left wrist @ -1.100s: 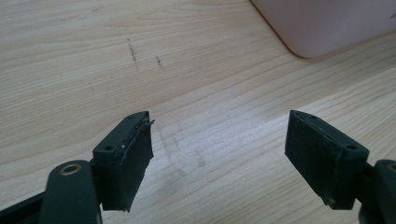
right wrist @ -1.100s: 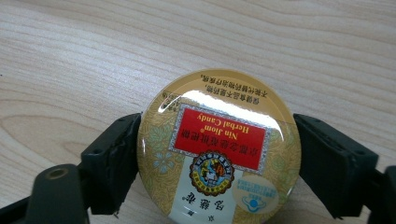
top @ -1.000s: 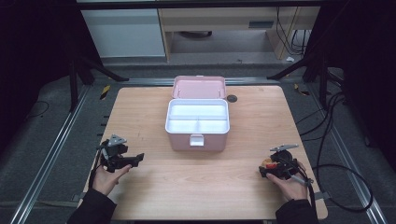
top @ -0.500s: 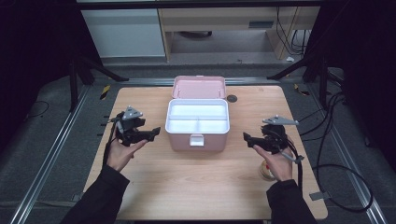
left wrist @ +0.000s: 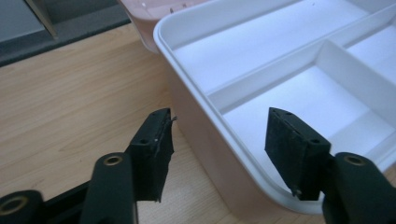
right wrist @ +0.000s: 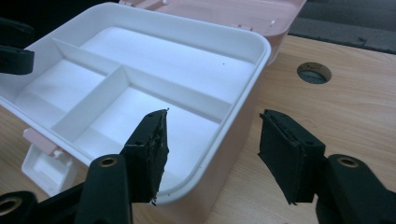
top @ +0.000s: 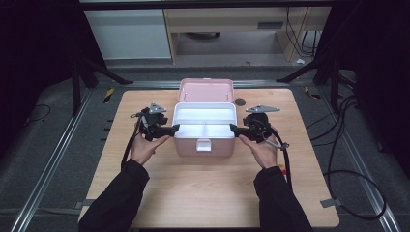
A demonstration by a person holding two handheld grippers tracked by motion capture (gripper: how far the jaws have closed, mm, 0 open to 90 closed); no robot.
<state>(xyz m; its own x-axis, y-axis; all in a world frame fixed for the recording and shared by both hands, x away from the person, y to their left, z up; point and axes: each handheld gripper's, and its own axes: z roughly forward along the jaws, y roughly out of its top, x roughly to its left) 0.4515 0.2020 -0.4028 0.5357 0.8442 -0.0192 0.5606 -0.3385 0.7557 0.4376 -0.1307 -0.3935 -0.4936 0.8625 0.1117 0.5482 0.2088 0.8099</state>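
Observation:
A pink box [top: 203, 147] stands mid-table with its lid [top: 206, 91] swung open behind it. Inside sits a white divided tray [top: 205, 104], its compartments bare. My left gripper [top: 175, 128] is at the box's left side. Its jaws have just been closing and straddle the tray's left rim [left wrist: 187, 86], one outside the pink wall and one over the tray, pads clear of it. My right gripper [top: 233, 128] mirrors this at the right rim [right wrist: 233, 140], jaws also closing, with a gap on both sides. A white latch [top: 203, 144] hangs on the front wall.
A round hole [top: 240, 102] is in the wooden table [top: 203, 193] just right of the lid. The right gripper's cable [top: 285, 159] trails along the forearm. Metal rails [top: 63, 145] and dark floor flank the table; cables lie on the floor at right.
Both hands have come up from the table's front corners and inward to the sides of the box. Each pair of jaws is narrower than before and now straddles a tray rim.

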